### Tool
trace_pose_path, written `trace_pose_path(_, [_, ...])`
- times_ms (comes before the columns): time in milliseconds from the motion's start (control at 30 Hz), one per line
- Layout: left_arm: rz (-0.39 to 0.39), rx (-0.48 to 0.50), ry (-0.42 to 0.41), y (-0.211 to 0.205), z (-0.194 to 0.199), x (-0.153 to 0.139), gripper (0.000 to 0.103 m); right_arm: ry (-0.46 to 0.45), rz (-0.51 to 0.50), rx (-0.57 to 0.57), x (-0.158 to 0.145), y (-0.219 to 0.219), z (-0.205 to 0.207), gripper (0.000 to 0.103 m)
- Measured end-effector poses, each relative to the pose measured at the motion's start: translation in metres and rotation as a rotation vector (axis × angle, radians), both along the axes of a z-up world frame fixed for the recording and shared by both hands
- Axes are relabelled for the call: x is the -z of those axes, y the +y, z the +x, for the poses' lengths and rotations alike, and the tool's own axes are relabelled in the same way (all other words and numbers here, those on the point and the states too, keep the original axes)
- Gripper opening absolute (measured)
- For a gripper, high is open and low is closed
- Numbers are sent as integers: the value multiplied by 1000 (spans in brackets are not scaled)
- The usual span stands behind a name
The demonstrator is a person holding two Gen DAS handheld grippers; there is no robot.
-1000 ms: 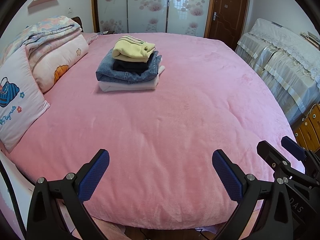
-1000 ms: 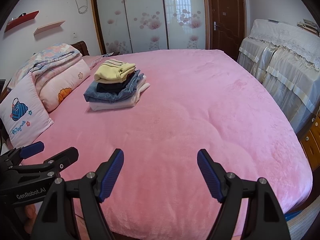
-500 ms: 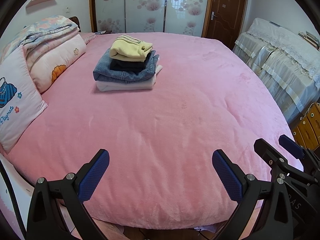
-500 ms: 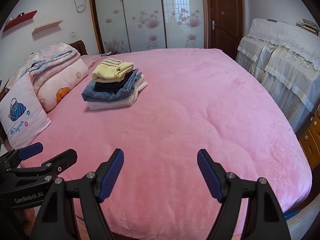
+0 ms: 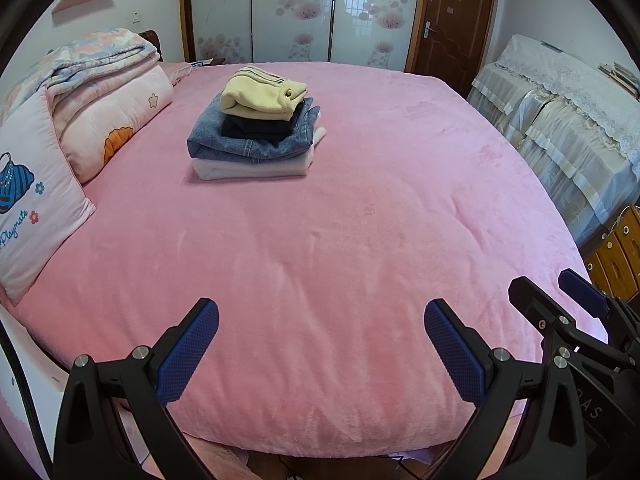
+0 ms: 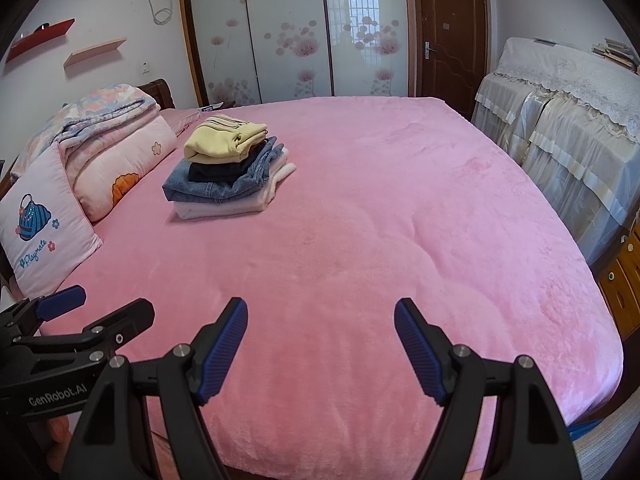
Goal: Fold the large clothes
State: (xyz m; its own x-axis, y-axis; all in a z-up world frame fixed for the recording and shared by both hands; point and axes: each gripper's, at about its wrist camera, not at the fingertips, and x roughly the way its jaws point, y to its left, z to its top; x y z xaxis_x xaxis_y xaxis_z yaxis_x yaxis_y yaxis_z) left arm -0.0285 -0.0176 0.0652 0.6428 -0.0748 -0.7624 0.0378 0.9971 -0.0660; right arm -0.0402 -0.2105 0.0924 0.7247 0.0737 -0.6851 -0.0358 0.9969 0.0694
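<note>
Left wrist view first: the left gripper (image 5: 321, 338) hangs over the near edge of the bed (image 5: 360, 248), jaws spread wide with nothing between them. Just to its right the right gripper (image 6: 321, 338) is likewise wide open and empty above bare pink cover. Farther up the bed, near the pillow (image 5: 36, 196) and rolled quilt (image 5: 108, 92), sits the stack of folded clothes (image 5: 256, 132): yellow on top, then dark, denim, white below. No unfolded garment shows, so folding looks finished or between items; the next move would call for bringing another garment onto the open cover.
</note>
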Motion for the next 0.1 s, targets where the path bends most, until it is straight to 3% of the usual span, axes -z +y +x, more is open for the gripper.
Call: trace_pose_path(100, [0, 0, 1, 0, 1, 0, 102, -1, -4, 0, 0, -1, 0, 76])
